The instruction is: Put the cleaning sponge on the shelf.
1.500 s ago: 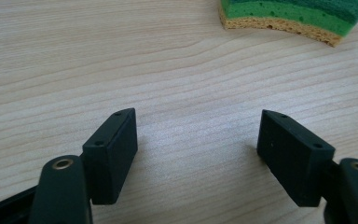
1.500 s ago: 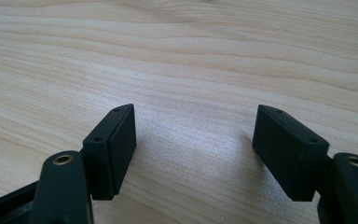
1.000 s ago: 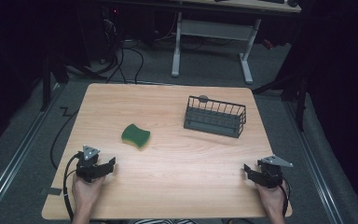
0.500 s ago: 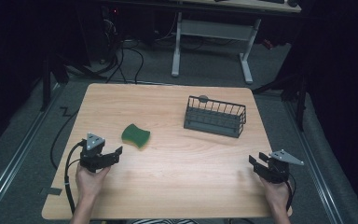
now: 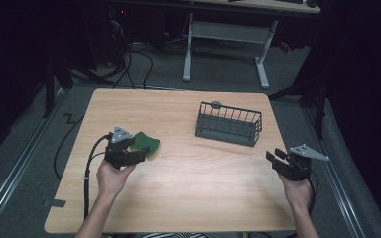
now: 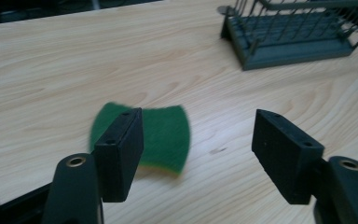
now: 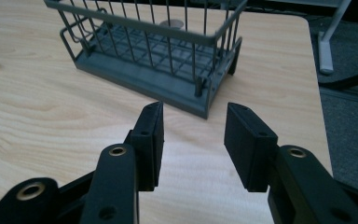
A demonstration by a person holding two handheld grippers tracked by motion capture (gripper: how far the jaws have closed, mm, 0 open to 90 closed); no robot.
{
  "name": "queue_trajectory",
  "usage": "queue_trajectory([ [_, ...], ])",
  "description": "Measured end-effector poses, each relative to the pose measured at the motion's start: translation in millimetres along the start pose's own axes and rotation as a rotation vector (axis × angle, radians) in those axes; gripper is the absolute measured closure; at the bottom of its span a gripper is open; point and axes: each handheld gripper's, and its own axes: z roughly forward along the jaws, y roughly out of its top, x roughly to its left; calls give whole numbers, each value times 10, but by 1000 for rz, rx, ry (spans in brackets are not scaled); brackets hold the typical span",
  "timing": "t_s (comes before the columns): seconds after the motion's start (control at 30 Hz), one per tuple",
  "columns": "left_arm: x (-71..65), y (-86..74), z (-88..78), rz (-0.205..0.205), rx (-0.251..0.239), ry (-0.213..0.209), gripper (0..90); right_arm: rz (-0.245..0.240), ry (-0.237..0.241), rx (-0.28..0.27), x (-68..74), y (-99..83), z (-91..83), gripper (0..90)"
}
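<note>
A green sponge (image 5: 148, 142) with a yellow underside lies flat on the wooden table (image 5: 188, 198), left of the middle. My left gripper (image 5: 138, 152) hovers just at its near-left edge. In the left gripper view my left gripper (image 6: 198, 140) is open and its jaws have just been closing a little, with nothing between them. There the sponge (image 6: 163, 135) lies beyond them, partly behind the left jaw. My right gripper (image 5: 276, 158) is lifted near the table's right edge. My right gripper (image 7: 193, 135) has just been closing to a narrow gap with nothing in it.
A dark grey wire basket (image 5: 228, 124) stands at the back right of the table, seen close ahead as the basket (image 7: 154, 51) in the right gripper view. A small round grey thing (image 5: 217, 104) lies behind it. Desk legs and cables stand on the floor beyond the table.
My left gripper has moved up and to the right, over to the sponge. My right gripper has risen and its jaws have narrowed. The sponge and the basket have not moved.
</note>
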Motion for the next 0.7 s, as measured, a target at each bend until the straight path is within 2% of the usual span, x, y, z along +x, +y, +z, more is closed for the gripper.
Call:
queue_trajectory([
  [0.1, -118, 150, 112, 45, 12, -13, 341, 7, 11, -2, -21, 114, 25, 590],
  [0.2, -196, 287, 235, 59, 14, -35, 351, 11, 12, -7, -57, 220, 63, 597],
  [0.4, -280, 529, 473, 47, 10, -63, 365, 18, 18, -7, -93, 387, 144, 614],
  [0.7, -394, 865, 791, 47, -1, -60, 374, 9, 18, 8, -92, 651, 281, 622],
])
